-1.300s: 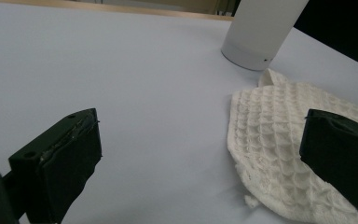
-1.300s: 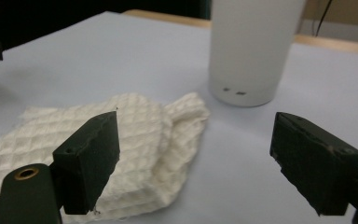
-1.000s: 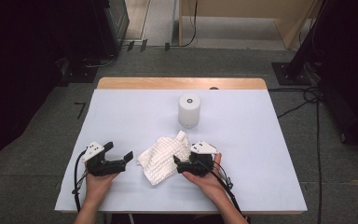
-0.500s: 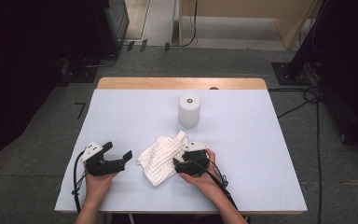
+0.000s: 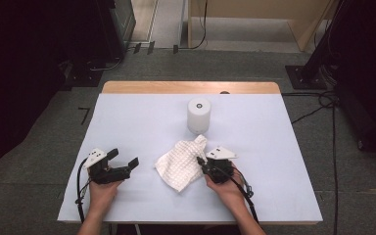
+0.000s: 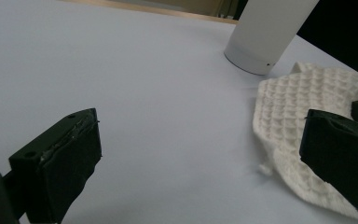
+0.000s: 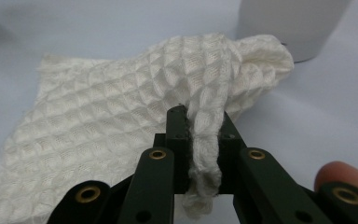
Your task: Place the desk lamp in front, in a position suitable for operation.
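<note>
The right claw [image 7: 200,154], jaws just closed, pinched the waffle-weave cloth's [image 5: 183,162] near edge, while the open, empty left claw [image 5: 123,165] waited left of the cloth on the counter [image 5: 142,117].

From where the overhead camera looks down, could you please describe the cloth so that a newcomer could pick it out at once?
Start at the pale table and find the white cylinder standing near its far middle. Just in front of it, between the two grippers, lies the cloth. It is the one soft, crumpled thing there, cream with a waffle weave, and the right gripper pinches a fold of its edge.
</note>
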The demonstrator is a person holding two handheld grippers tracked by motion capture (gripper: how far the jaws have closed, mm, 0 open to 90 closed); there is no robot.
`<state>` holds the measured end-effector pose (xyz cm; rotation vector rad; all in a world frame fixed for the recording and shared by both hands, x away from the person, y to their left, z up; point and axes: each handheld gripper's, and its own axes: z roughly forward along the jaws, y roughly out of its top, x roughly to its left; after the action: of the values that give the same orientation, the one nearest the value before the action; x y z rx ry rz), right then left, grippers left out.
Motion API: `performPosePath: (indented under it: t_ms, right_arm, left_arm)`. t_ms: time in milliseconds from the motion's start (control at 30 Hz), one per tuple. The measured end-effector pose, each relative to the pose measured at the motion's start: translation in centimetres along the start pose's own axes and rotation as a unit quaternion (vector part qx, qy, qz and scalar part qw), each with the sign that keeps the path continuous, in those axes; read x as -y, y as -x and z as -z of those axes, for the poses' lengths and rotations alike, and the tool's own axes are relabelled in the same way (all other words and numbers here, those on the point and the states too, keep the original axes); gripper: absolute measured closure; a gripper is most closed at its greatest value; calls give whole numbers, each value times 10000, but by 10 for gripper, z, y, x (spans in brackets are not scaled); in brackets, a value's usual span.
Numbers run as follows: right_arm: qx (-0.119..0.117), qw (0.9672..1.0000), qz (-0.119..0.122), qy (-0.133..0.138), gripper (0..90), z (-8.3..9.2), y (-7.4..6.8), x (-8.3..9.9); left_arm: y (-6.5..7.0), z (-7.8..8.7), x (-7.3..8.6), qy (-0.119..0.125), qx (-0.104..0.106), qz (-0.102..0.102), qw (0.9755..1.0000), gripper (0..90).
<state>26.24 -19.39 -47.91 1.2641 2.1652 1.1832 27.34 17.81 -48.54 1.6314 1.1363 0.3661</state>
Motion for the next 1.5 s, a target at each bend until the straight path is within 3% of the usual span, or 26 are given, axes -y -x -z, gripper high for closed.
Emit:
performPosePath:
  t_ms: [133, 233, 267, 300, 367, 400, 533, 633, 700, 833, 867, 1067, 1200, 1300, 1500]
  right_arm:
    - [215, 9997, 38, 73, 810, 19, 21, 3]
    - [388, 9991, -133, 126, 810, 32, 41, 6]
    - [388, 9991, -133, 126, 810, 32, 41, 6]
    - [549, 9981, -201, 166, 810, 40, 54, 7]
    - [625, 9977, -204, 167, 810, 42, 57, 8]
    - [828, 9962, -197, 169, 810, 48, 68, 10]
    - [999, 9944, -294, 188, 805, 53, 78, 12]
    - [1243, 9907, -470, 296, 645, 56, 84, 12]
    - [1500, 9872, -464, 292, 534, 60, 86, 9]
    - [1609, 9847, -477, 459, 429, 68, 87, 2]
    - [1610, 9834, -470, 689, 352, 76, 86, -6]
    - [1555, 9797, -516, 1156, 222, 77, 76, -23]
    - [1308, 9816, -522, 1287, 115, 68, 65, -41]
    - [1258, 9826, -555, 1247, 2, 60, 55, -57]
    - [1161, 9819, -502, 1412, 0, 35, 40, -79]
  left_arm:
    - [0, 1, 0, -22, 22, -46, 10000, 0]
    - [1, 0, 0, -2, 18, -59, 10000, 0]
    - [1, 0, 0, -2, 18, -59, 10000, 0]
    - [1, 1, 0, 8, 19, -61, 10000, 0]
    - [1, 1, 0, 16, 19, -62, 10000, 0]
    - [1, 1, 0, 36, 32, -55, 10000, 0]
    - [1, 2, 1, 59, 53, -63, 9999, 0]
    - [1, 2, 1, 61, 44, -48, 10000, 0]
    - [0, 2, 1, 67, 19, -21, 10000, 0]
    - [0, 2, 1, 90, 32, -24, 10000, 0]
    - [-1, 3, 1, 102, 45, -26, 9999, 0]
    - [0, 4, 1, 146, 63, -34, 9999, 0]
    - [0, 4, 1, 162, 70, -34, 9998, 0]
    - [0, 4, 1, 172, 84, -32, 9998, 0]
    - [0, 4, 1, 187, 108, -24, 9998, 0]
